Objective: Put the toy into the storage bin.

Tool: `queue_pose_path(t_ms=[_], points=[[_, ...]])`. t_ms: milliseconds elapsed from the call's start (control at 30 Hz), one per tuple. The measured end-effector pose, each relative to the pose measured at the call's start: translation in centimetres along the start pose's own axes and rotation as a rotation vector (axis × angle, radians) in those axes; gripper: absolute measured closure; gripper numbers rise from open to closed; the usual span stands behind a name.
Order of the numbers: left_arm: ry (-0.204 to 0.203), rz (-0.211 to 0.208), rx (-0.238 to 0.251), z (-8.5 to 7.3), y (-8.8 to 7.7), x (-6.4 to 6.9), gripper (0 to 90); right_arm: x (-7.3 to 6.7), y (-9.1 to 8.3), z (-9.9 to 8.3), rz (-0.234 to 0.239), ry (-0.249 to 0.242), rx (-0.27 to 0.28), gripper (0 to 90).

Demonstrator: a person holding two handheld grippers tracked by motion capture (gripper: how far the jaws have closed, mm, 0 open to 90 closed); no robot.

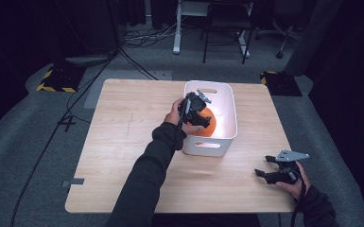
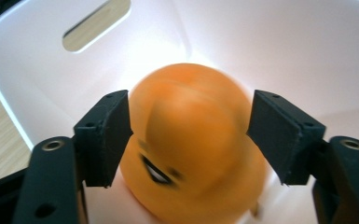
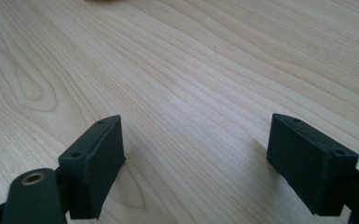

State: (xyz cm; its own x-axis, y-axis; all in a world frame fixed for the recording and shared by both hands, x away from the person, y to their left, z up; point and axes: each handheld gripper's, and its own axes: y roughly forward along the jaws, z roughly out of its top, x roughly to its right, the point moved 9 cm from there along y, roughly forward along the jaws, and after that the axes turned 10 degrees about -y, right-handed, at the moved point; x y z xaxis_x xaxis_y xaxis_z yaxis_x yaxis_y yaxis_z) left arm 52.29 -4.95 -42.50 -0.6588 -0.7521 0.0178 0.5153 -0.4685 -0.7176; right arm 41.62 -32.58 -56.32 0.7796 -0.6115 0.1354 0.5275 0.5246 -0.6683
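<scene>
orange duck (image 2: 191, 144) blurred, base cut off.

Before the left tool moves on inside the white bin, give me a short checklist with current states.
1. Orange duck sits between the left tool's jaws: ok.
2. Both pads pressed firmly on the duck: cannot tell; the picture is blurred.
3. Duck is inside the white bin: ok.
4. Right tool open and holding nothing over the table: ok.
5. Right tool apart from the bin: ok.

The high view looks down and forward over the whole wooden table (image 1: 123, 142). The left gripper view peers closely into the white bin (image 2: 261, 37) near the far edge; the right gripper view skims bare tabletop near the right edge.
</scene>
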Motion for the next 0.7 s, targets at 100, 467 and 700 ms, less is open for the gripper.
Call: queue_pose_path(t_ms=[100,467,700], points=[[0.004,0.005,-0.003,0.0,-0.2,0.0,27.9,0.0,0.0,0.0,0.0,0.0,0.0,18.8],[-0.042,-0.004,0.078,0.6,-1.0,-0.3,24.5,0.0,0.0,0.0,0.0,0.0,0.0,18.8],[-0.051,-0.001,0.14,1.0,-2.2,-1.0,21.8,0.0,0.0,0.0,0.001,0.005,0.0,18.9]])
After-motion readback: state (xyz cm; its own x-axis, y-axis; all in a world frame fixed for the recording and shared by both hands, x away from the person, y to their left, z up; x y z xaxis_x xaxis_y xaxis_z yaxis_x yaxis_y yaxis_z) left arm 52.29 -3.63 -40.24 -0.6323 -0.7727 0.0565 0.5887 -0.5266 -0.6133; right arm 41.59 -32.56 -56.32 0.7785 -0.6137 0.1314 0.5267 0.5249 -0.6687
